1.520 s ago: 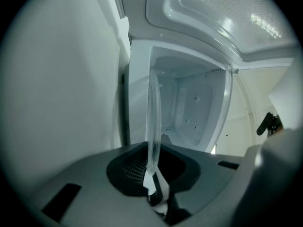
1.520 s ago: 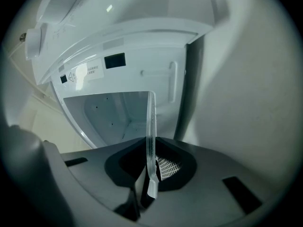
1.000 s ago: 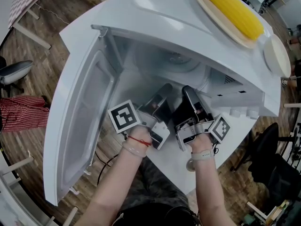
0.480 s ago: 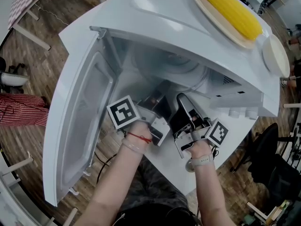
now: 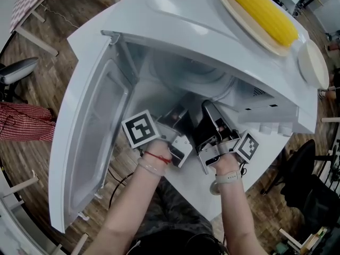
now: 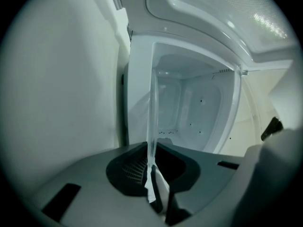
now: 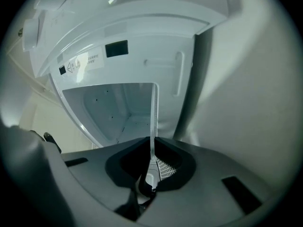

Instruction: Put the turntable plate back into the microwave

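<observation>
Turntable plate (image 6: 152, 126) of clear glass stands on edge at the open mouth of the microwave (image 5: 175, 15). Left gripper (image 6: 154, 186) and right gripper (image 7: 150, 174) each pinch its rim tightly.

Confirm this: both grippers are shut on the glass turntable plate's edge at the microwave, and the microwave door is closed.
Wrong on the door: the head view shows the microwave door open, swung out to the left. The rest holds: the left gripper and the right gripper are each shut on the glass turntable plate at its edge.
</observation>
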Demonstrator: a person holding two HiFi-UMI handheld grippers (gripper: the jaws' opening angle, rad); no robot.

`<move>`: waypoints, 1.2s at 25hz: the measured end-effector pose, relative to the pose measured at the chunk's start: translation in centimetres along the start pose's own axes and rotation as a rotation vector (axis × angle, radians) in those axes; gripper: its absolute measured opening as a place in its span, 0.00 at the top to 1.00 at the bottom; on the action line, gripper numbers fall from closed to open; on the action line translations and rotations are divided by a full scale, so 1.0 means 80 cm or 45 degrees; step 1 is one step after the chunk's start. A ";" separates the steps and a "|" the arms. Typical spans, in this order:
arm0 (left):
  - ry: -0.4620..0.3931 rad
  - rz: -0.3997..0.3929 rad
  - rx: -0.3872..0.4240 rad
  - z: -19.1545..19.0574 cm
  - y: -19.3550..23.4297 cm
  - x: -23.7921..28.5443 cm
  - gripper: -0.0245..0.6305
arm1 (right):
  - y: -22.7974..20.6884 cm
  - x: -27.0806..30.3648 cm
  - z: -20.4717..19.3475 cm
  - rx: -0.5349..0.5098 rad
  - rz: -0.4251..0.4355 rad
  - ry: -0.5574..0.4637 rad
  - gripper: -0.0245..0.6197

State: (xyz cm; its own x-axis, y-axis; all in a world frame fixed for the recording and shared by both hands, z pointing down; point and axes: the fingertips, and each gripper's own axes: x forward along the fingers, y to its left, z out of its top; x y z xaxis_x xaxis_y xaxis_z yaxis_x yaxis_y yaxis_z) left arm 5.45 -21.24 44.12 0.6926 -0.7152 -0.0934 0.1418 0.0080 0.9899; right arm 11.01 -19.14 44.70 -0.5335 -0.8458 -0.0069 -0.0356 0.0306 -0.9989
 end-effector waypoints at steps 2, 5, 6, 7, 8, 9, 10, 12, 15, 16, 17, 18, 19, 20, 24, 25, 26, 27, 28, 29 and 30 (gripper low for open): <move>0.007 0.003 -0.002 -0.001 0.002 -0.001 0.89 | 0.000 0.001 0.003 0.004 0.002 -0.010 0.89; 0.012 0.004 -0.004 -0.003 0.002 0.000 0.89 | -0.001 0.000 0.005 0.009 0.005 -0.019 0.89; 0.012 0.003 -0.002 -0.003 0.002 0.000 0.89 | -0.001 0.000 0.006 0.006 0.003 -0.020 0.89; 0.011 0.003 0.001 -0.003 0.002 0.001 0.89 | -0.001 0.001 0.006 0.003 0.002 -0.020 0.89; 0.009 0.005 0.005 -0.002 0.002 0.001 0.89 | -0.001 0.001 0.007 0.000 0.001 -0.021 0.89; 0.007 0.008 0.009 -0.002 0.002 0.001 0.89 | -0.001 0.001 0.007 -0.001 0.000 -0.022 0.89; 0.005 0.010 0.011 -0.002 0.002 0.001 0.89 | -0.001 0.002 0.007 0.001 0.000 -0.023 0.89; 0.000 0.010 0.004 -0.002 0.000 0.000 0.89 | -0.001 0.002 0.007 0.009 0.001 -0.024 0.89; 0.002 0.005 -0.007 -0.002 0.000 -0.003 0.89 | -0.002 0.002 0.007 0.020 0.006 -0.032 0.89; 0.011 0.004 -0.009 -0.003 0.000 -0.005 0.89 | -0.002 0.001 0.009 0.019 0.009 -0.040 0.89; 0.022 0.002 -0.011 -0.005 0.000 -0.007 0.89 | -0.002 0.000 0.011 0.015 0.011 -0.049 0.89; 0.029 0.001 -0.014 -0.008 0.000 -0.009 0.89 | -0.003 -0.001 0.013 0.009 0.012 -0.056 0.89; 0.032 0.001 -0.017 -0.009 0.001 -0.012 0.89 | -0.003 -0.003 0.016 0.003 0.012 -0.062 0.89; 0.032 0.000 -0.018 -0.010 0.002 -0.014 0.89 | -0.003 -0.004 0.017 -0.001 0.012 -0.067 0.89; 0.028 -0.001 -0.013 -0.011 0.002 -0.019 0.89 | -0.002 -0.004 0.018 -0.005 0.013 -0.088 0.89; 0.028 0.000 -0.015 -0.012 0.002 -0.020 0.89 | -0.002 -0.005 0.019 -0.008 0.010 -0.099 0.89; 0.028 0.002 -0.017 -0.013 0.002 -0.020 0.89 | -0.002 -0.006 0.019 -0.014 0.005 -0.109 0.89; 0.029 0.005 -0.014 -0.014 0.001 -0.021 0.89 | -0.002 -0.007 0.019 -0.023 -0.002 -0.117 0.89; 0.031 0.009 -0.007 -0.014 0.001 -0.023 0.89 | -0.002 -0.008 0.019 -0.030 -0.008 -0.123 0.89; 0.036 0.013 0.002 -0.015 0.001 -0.024 0.89 | -0.002 -0.010 0.019 -0.037 -0.015 -0.125 0.89; 0.041 0.017 0.010 -0.017 0.001 -0.025 0.89 | -0.002 -0.011 0.018 -0.045 -0.022 -0.125 0.89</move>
State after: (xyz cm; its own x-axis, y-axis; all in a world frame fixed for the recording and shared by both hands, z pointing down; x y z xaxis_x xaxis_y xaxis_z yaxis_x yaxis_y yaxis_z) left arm 5.01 -18.84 44.25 0.7170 -0.6921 -0.0834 0.1267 0.0117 0.9919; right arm 12.71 -19.14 44.80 -0.4473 -0.8944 0.0043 -0.0747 0.0326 -0.9967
